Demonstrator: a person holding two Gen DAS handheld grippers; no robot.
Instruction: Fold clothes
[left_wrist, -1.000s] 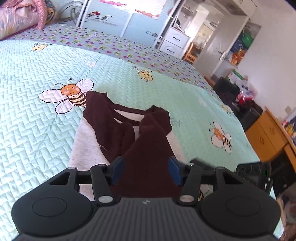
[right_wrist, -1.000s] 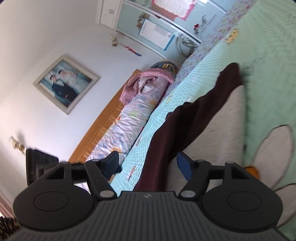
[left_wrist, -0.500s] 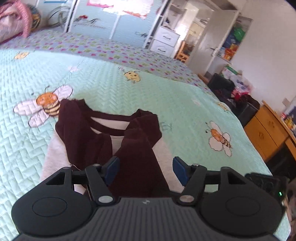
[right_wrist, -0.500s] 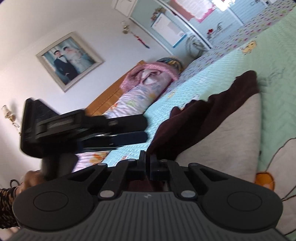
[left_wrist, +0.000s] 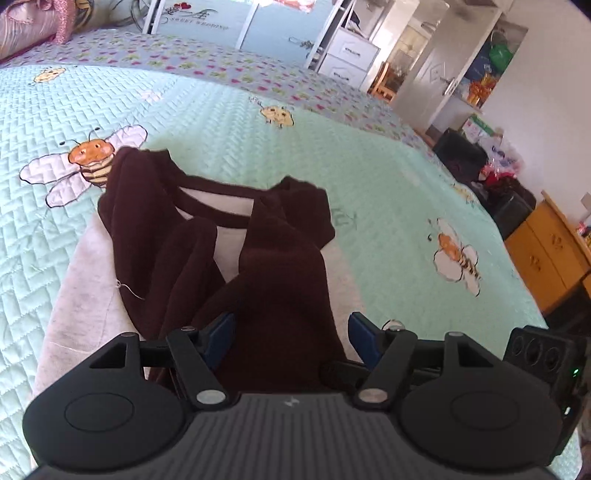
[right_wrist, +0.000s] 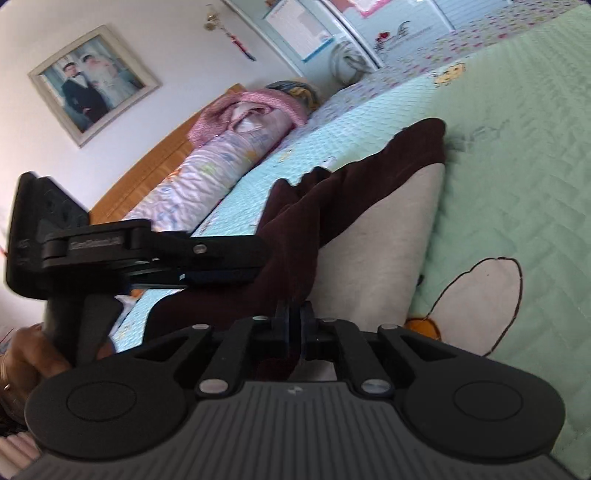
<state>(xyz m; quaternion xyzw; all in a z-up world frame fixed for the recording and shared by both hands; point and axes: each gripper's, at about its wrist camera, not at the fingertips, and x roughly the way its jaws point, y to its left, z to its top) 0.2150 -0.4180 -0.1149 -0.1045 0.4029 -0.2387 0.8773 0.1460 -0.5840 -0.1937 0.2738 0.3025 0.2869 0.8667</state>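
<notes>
A grey shirt with dark maroon sleeves and collar (left_wrist: 273, 266) lies on the mint bee-pattern quilt (left_wrist: 221, 122), both sleeves folded in over its body. My left gripper (left_wrist: 290, 332) is open, its blue pads either side of the right maroon sleeve near the hem. My right gripper (right_wrist: 293, 328) is shut on the maroon sleeve edge (right_wrist: 291, 258) at the shirt's near end, beside the grey body (right_wrist: 380, 251). The left gripper (right_wrist: 155, 258) shows in the right wrist view, held by a hand.
Rolled pink bedding (right_wrist: 221, 162) lies along the wooden headboard (right_wrist: 155, 170). A yellow cabinet (left_wrist: 546, 251) and dark bags (left_wrist: 480, 166) stand beyond the bed's right edge. White drawers (left_wrist: 347, 55) stand past the far side.
My right gripper closed on the maroon sleeve edge. My left gripper stayed open, moved back and opened wider around the sleeve; it came into the right wrist view.
</notes>
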